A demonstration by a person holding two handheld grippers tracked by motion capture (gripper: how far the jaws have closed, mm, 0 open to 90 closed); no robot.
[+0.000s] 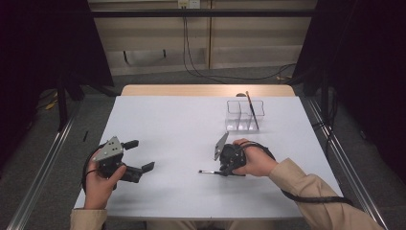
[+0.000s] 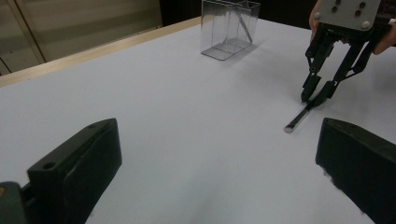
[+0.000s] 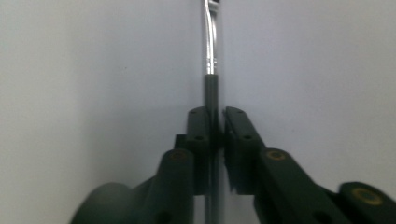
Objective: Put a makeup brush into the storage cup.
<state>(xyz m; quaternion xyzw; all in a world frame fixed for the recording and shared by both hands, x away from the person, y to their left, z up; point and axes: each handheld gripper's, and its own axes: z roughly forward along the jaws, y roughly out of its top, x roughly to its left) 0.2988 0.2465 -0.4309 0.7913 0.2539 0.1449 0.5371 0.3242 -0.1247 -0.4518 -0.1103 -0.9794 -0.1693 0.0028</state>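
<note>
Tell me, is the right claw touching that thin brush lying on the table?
Touching. The right gripper view shows the right claw with both jaws pressed against the brush handle, no gap on either side. The left gripper view agrees.

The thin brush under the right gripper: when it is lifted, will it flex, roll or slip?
The brush looks like a slim, straight rod with a metal ferrule, so probably stiff and very light. Its round handle may roll if released on the flat table. The right gripper pinches it narrowly, so it could pivot or slip.
</note>
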